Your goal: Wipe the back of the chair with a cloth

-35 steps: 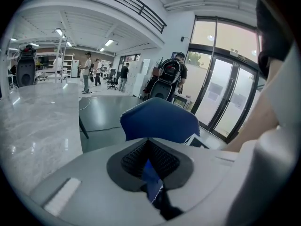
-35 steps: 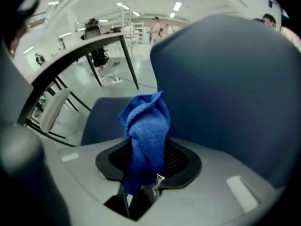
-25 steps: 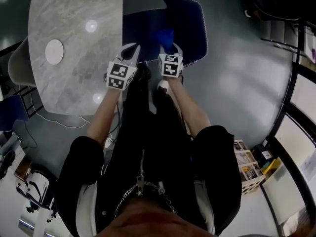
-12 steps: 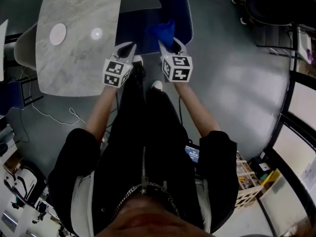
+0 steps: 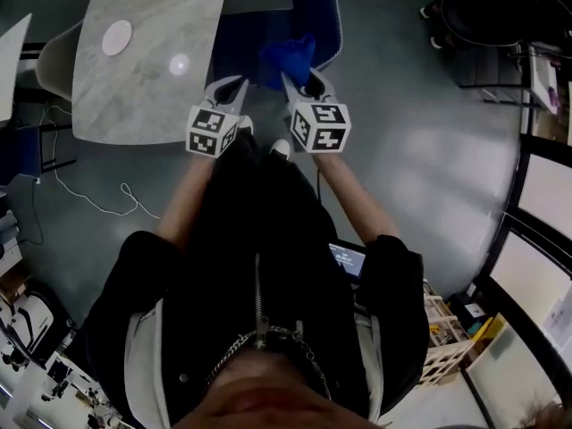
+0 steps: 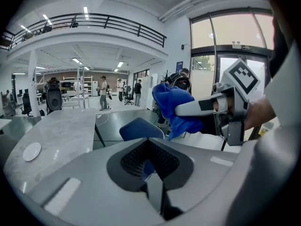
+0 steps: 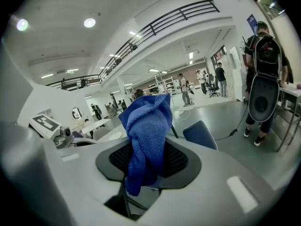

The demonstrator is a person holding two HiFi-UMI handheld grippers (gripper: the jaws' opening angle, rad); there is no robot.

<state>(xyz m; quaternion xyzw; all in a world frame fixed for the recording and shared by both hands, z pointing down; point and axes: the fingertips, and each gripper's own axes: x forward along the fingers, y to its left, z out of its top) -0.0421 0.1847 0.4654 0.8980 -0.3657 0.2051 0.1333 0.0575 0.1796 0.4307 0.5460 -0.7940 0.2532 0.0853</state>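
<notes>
While both grippers are held out ahead of the person's dark jacket, the left gripper is seen with its jaws brought together and nothing caught between them. A bunched blue cloth is clamped in the right gripper, with its loose bulk standing up above the jaws and a short tail hanging below them. The two grippers are held side by side, near each other but apart. Just beyond the cloth, the blue chair is found on the grey floor, its seat next to the marble worktop. The cloth is held over the chair, but whether it touches the chair back cannot be told. A white round disc is carried on the worktop. Farther off, people are seen standing in an open hall beneath a railed balcony.
</notes>
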